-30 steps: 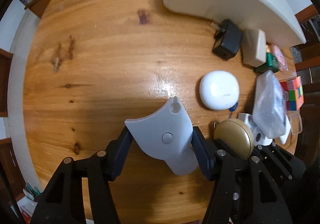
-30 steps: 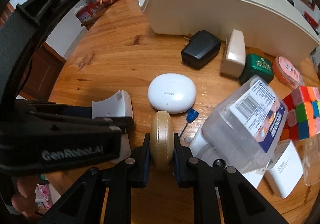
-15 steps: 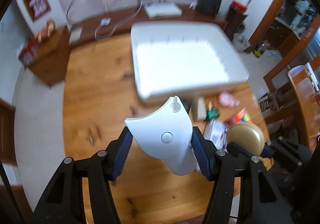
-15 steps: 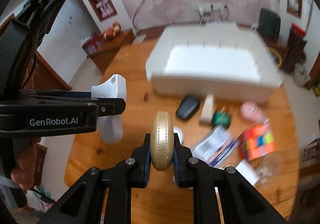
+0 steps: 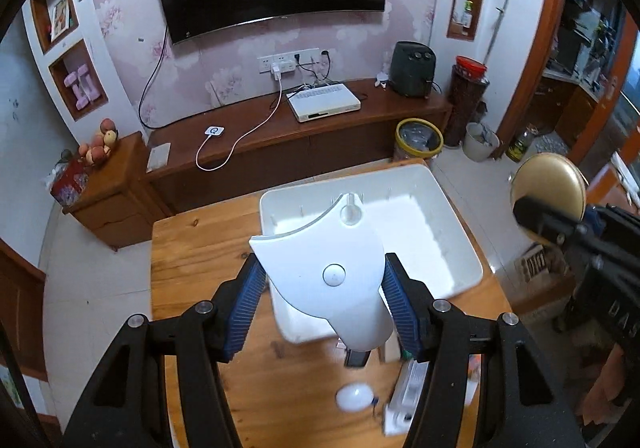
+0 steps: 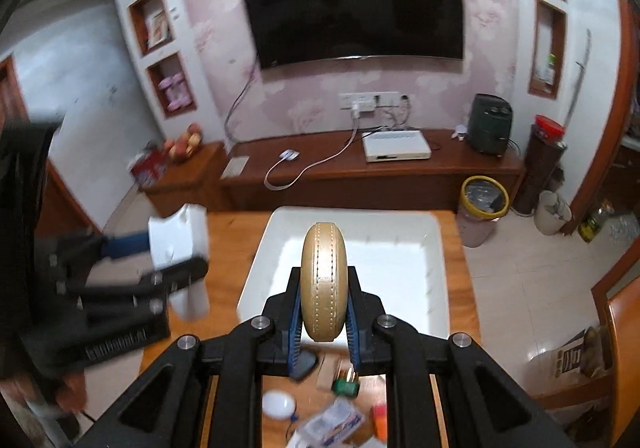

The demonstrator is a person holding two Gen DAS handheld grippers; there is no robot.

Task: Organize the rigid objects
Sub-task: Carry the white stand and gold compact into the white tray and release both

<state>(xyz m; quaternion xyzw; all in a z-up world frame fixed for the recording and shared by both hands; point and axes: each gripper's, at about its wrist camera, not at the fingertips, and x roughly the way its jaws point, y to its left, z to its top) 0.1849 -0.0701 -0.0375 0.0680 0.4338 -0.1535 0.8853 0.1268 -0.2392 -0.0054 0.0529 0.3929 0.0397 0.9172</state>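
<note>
My left gripper (image 5: pixel 326 284) is shut on a white curved plastic piece (image 5: pixel 324 268) and holds it high above the table, over the near edge of the empty white bin (image 5: pixel 448 215). My right gripper (image 6: pixel 323 304) is shut on a round gold leather-covered case (image 6: pixel 323 280), also high above the white bin (image 6: pixel 260 264). The gold case shows in the left wrist view (image 5: pixel 548 183) at the right. The white piece shows blurred in the right wrist view (image 6: pixel 178 244) at the left.
On the wooden table (image 5: pixel 192 248) below lie a white earbud case (image 5: pixel 354 396), a black charger (image 6: pixel 304 364), a green tin (image 6: pixel 346 386), a clear plastic box (image 6: pixel 336 422) and other small items. A TV stand (image 5: pixel 280 127) and bins stand beyond.
Both grippers have risen far above the table with their objects and now look down at the bin from high up. The grips have not changed.
</note>
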